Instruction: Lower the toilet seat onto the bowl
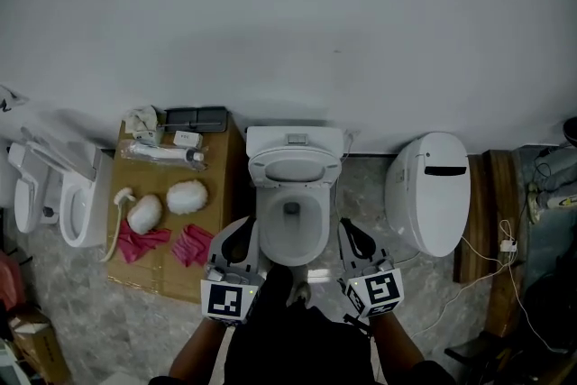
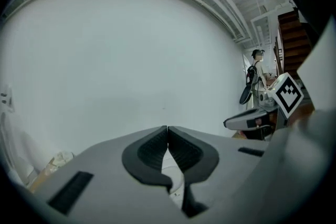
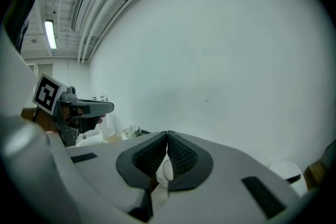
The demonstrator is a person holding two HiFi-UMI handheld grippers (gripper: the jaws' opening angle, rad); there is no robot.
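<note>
The white toilet (image 1: 290, 234) stands against the wall, its bowl open. Its seat and lid (image 1: 293, 169) appear raised, leaning back on the tank (image 1: 295, 140). My left gripper (image 1: 242, 230) hangs by the bowl's front left rim, and my right gripper (image 1: 348, 230) by the front right rim. Both are shut and empty, and whether they touch the rim I cannot tell. In the left gripper view the jaws (image 2: 168, 136) meet and face the bare wall, with the right gripper (image 2: 257, 119) off to the side. The right gripper view shows its jaws (image 3: 167, 140) closed, with the left gripper (image 3: 79, 110) beside them.
A cardboard sheet (image 1: 171, 275) to the left carries pink gloves (image 1: 192, 243), two white pads (image 1: 186, 197) and small boxes. A second toilet (image 1: 433, 192) with its lid down stands to the right, beside a wooden pallet (image 1: 496, 203) and cables. Toilet parts (image 1: 63, 203) lie at far left.
</note>
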